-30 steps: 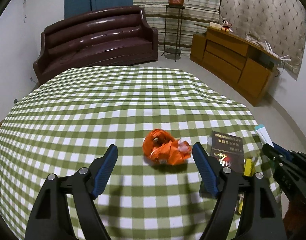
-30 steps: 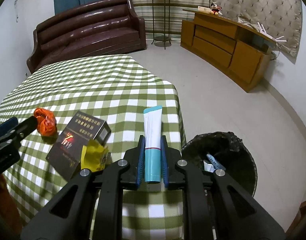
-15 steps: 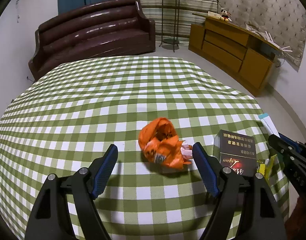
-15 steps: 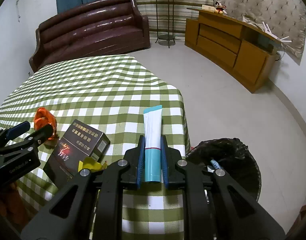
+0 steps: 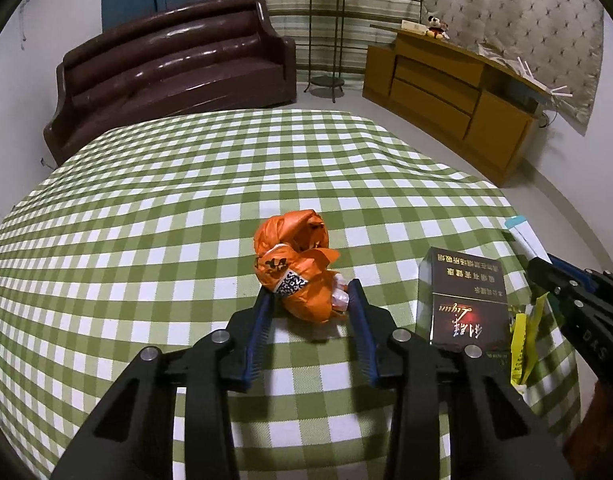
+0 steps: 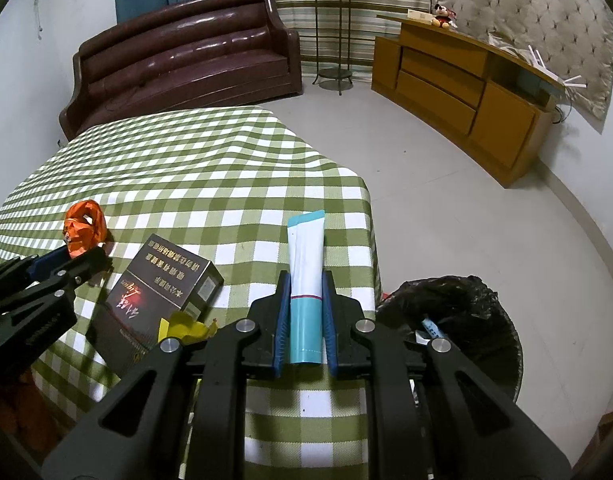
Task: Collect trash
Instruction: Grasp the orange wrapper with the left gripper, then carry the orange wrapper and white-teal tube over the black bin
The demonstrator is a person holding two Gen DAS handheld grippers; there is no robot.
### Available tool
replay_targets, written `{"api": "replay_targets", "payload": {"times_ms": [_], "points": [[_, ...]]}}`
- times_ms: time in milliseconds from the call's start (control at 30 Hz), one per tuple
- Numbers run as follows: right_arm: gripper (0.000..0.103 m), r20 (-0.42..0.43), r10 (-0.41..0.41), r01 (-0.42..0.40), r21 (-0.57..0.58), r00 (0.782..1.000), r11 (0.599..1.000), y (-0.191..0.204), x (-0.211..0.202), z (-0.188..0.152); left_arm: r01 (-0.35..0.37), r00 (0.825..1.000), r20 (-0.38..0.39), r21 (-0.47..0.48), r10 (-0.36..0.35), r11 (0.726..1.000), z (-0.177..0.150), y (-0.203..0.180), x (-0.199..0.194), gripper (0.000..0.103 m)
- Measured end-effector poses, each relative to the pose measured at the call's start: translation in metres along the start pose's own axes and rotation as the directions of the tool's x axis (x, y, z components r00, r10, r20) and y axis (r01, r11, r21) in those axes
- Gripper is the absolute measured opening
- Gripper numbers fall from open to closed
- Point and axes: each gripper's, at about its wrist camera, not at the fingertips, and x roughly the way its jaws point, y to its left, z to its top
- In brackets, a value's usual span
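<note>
Lying crumpled on the green-checked table, an orange wrapper sits between the closing left tongs, whose blue pads touch its near end on both sides. Just right of it rest a dark cigarette box and a yellow scrap. The right tongs are clamped on a white-and-teal tube at the table's edge, beside a black-lined bin on the floor.
</note>
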Motion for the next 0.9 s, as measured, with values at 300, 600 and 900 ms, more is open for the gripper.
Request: {"api": "replay_targets", "payload": {"times_ms": [300, 600, 900], "points": [[0.015, 0.016, -0.001, 0.001, 0.015, 1.0, 1.0, -0.005, -0.022, -0.016, -0.004, 0.999, 0.039, -0.01, 0.004, 1.0, -0.01, -0.004, -0.029, 0.037], [0.015, 0.041, -0.028, 0.026, 0.051, 0.999, 0.998, -0.024, -0.053, -0.035, 0.025, 0.998, 0.064, -0.014, -0.024, 1.0, -0.029, -0.024, -0.059, 0.037], [0.015, 0.063, -0.058, 0.052, 0.086, 0.996, 0.995, -0.05, -0.079, -0.052, 0.068, 0.993, 0.097, 0.033, -0.071, 0.997, -0.036, -0.061, -0.082, 0.037]]}}
